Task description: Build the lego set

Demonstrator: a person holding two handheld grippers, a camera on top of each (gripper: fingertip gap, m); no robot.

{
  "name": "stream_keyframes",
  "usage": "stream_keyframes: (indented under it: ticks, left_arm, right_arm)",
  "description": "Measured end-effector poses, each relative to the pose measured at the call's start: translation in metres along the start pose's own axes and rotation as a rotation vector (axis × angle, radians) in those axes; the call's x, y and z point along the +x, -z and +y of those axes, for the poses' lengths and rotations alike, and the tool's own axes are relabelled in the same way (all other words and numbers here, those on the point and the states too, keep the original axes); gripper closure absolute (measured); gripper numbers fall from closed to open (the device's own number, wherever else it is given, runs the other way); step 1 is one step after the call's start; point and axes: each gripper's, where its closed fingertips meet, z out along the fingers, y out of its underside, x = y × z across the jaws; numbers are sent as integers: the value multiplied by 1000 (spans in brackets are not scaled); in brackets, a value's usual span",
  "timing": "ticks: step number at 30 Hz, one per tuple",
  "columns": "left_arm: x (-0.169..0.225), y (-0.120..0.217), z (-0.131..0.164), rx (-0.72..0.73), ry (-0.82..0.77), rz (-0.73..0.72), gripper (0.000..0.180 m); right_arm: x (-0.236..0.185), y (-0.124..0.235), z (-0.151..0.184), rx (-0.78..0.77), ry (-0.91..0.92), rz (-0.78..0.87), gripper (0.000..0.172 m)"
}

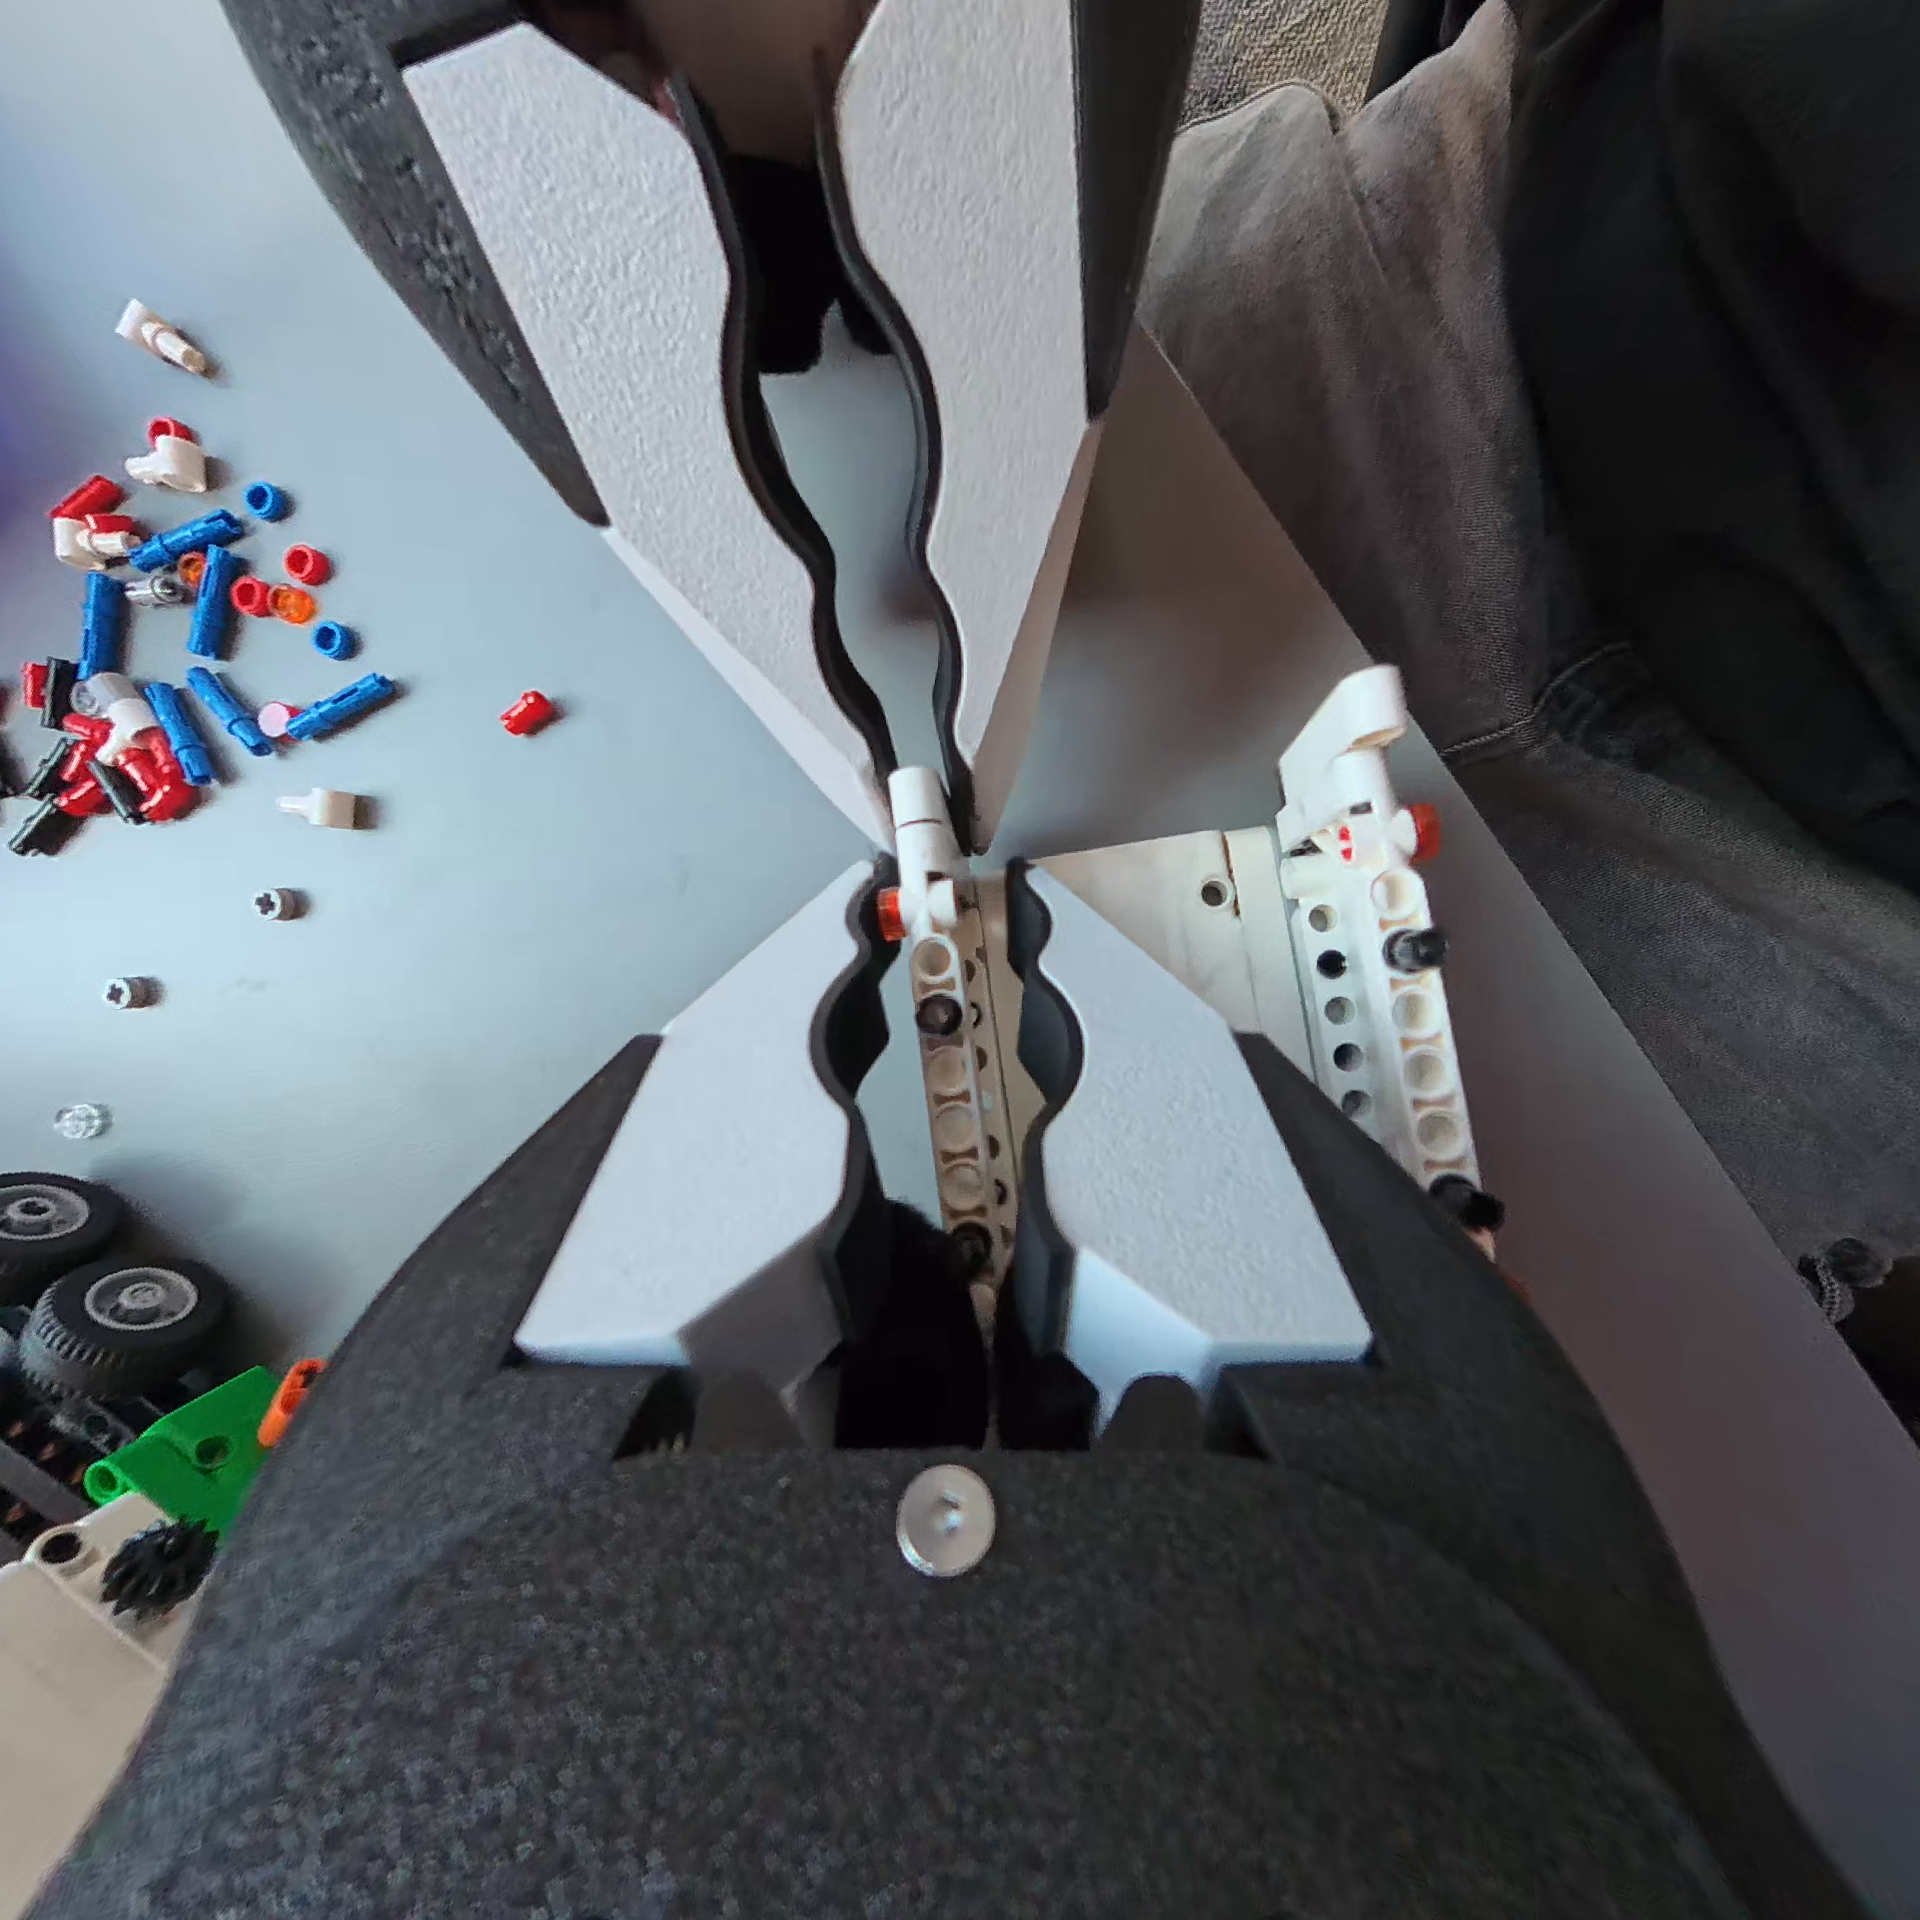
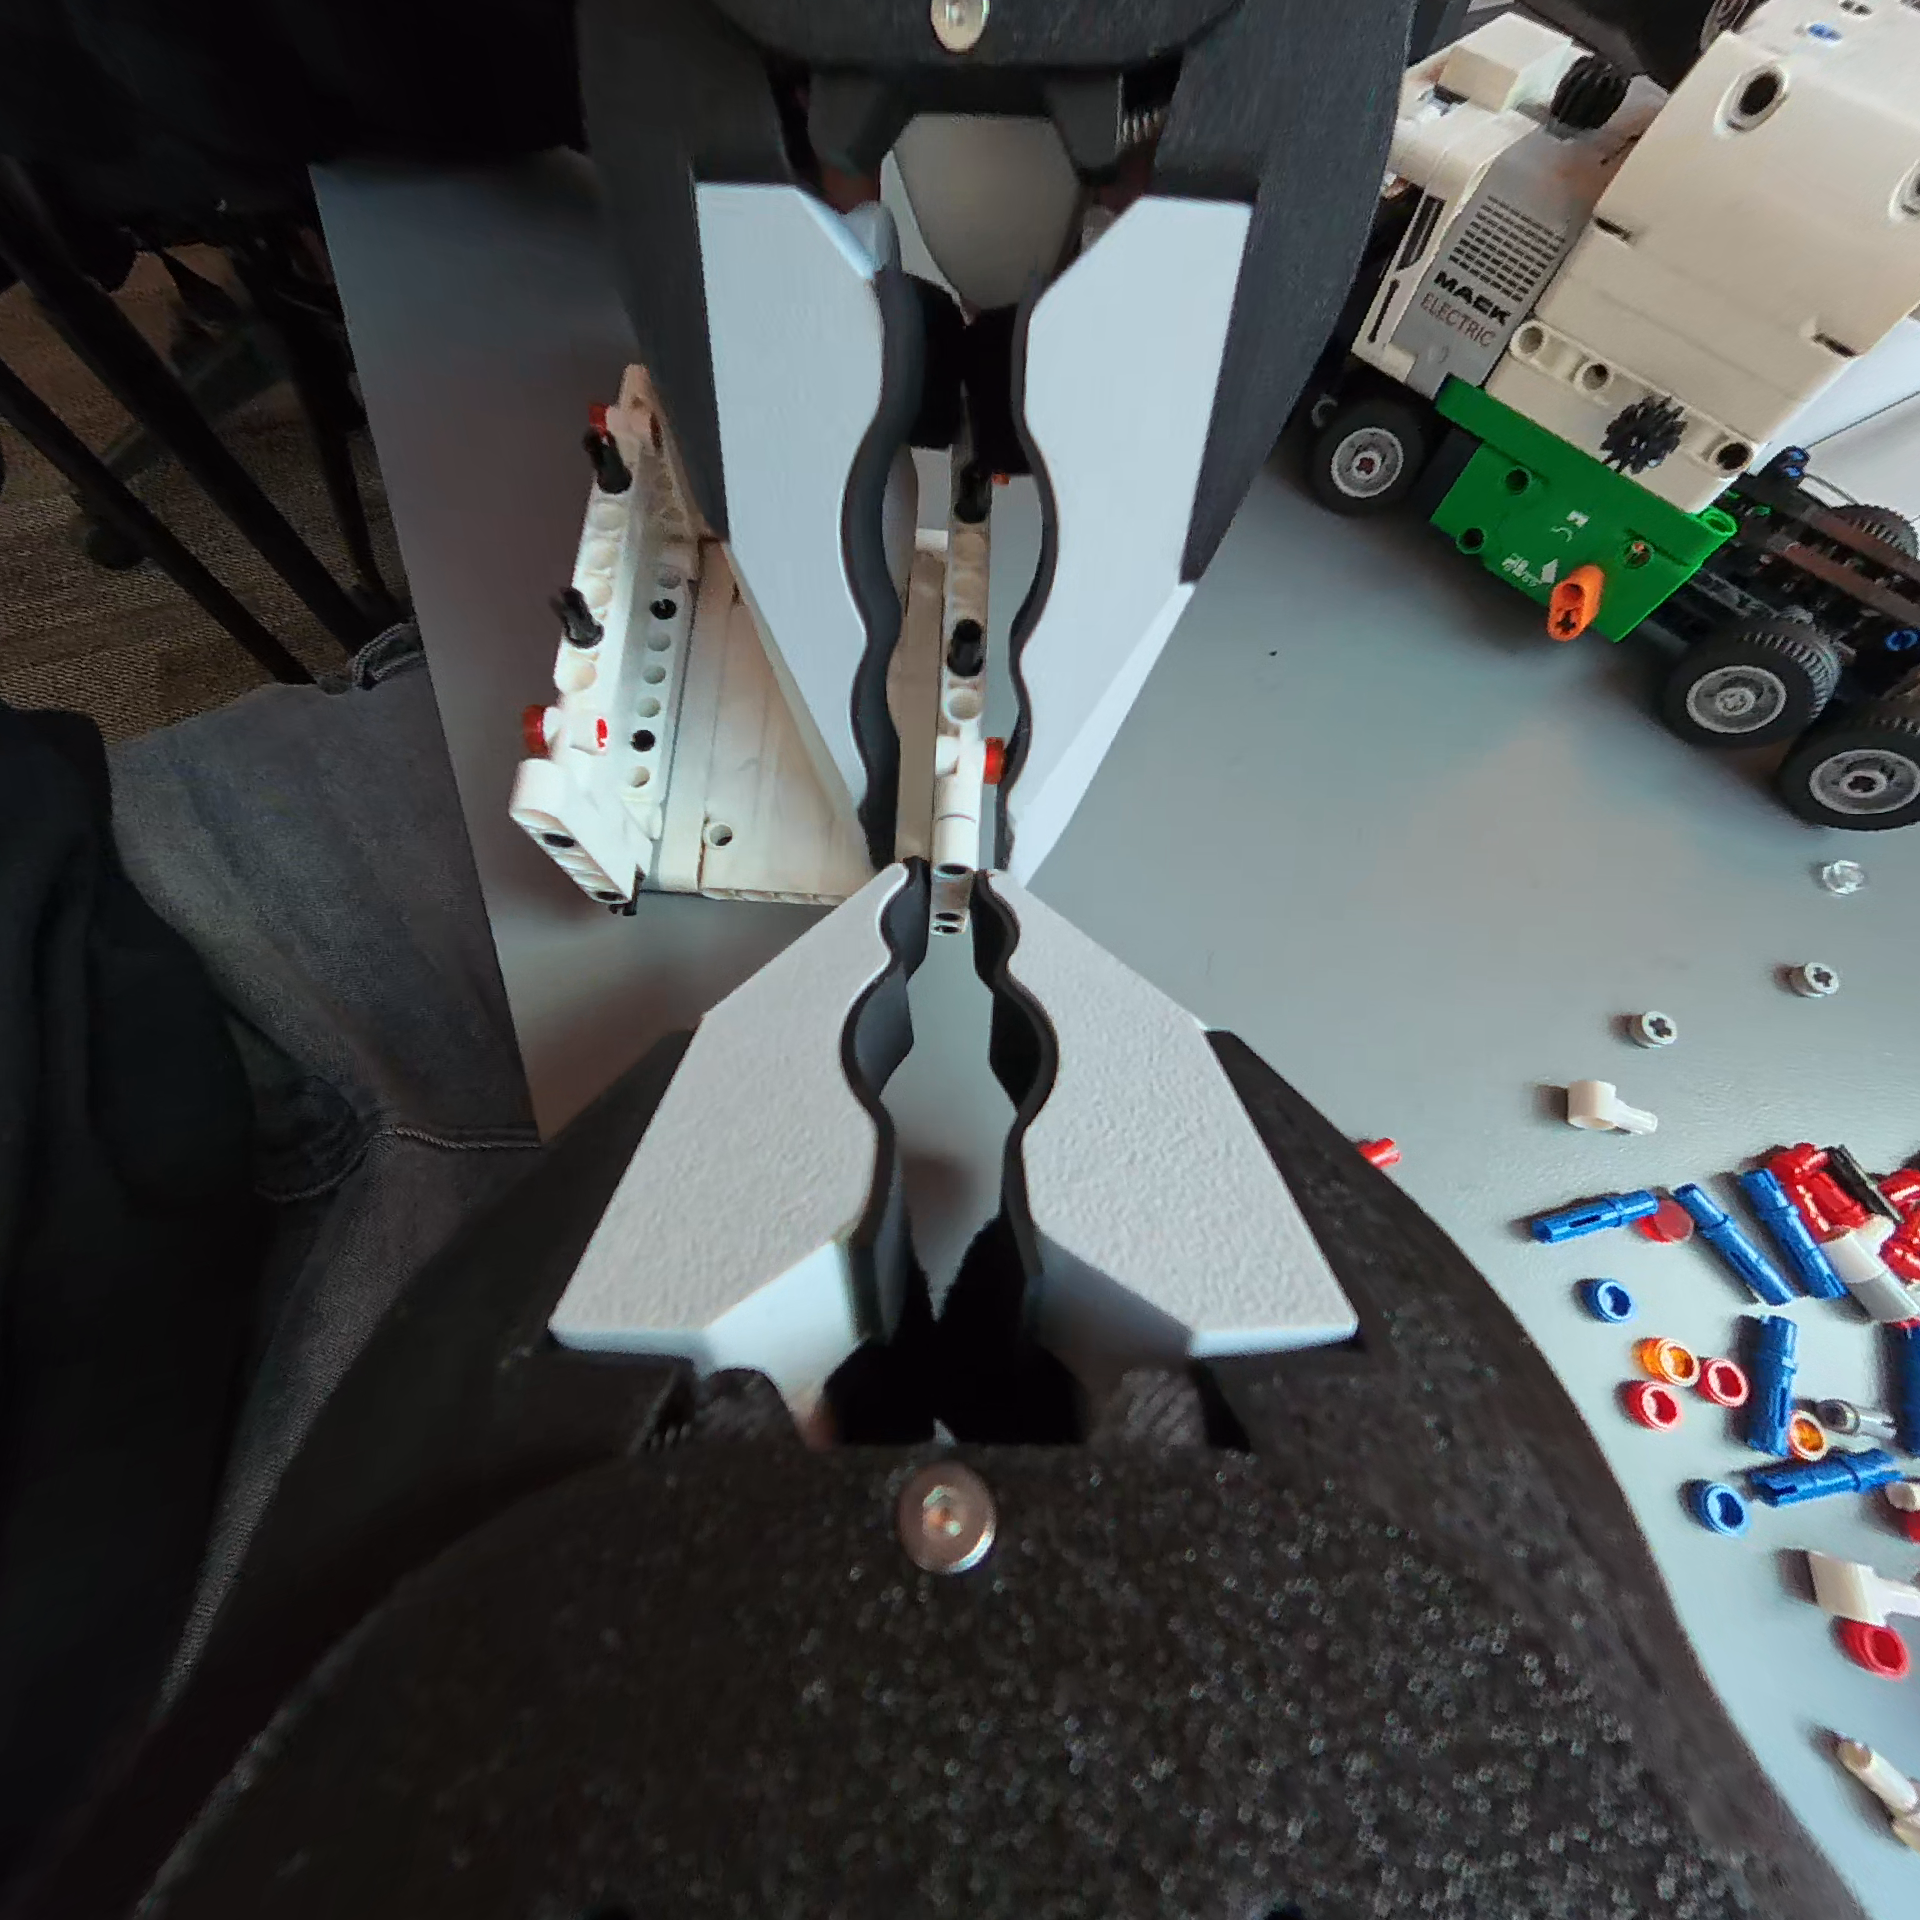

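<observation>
My left gripper (image 1: 948, 883) is shut on a white beam-and-panel assembly (image 1: 1351, 987), gripping one perforated beam (image 1: 951, 1049) and the panel edge beside it. An orange stud (image 1: 888, 902) on that beam sits against the left pad. My right gripper (image 2: 948, 894) faces it tip to tip and is shut on a small white connector (image 2: 951, 883) at the end of that beam. The right gripper also shows in the left wrist view (image 1: 930, 800), coming in from the top. In the right wrist view the left gripper (image 2: 945, 831) comes from the top with the assembly (image 2: 623, 644) hanging out to the left.
The grey table (image 2: 1351, 831) carries a pile of loose red, blue and white pins (image 1: 156, 644), which also shows in the right wrist view (image 2: 1787, 1299). A white and green truck model (image 2: 1610, 312) stands at the back right. A person's grey trousers (image 1: 1455, 416) lie beyond the table edge. Both grippers' tips are close together, under 4 cm apart.
</observation>
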Motion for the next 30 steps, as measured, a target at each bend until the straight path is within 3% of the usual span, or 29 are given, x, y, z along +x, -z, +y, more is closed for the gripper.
stream_keyframes:
  ticks: [1,30]
  left_arm:
    - [-1,0,0,-3,1,-7,169]
    - [5,1,-1,78,52,110,173]
  right_arm:
    - [-1,0,0,-2,3,-1,165]
    - [-5,4,4,-18,65,17,165]
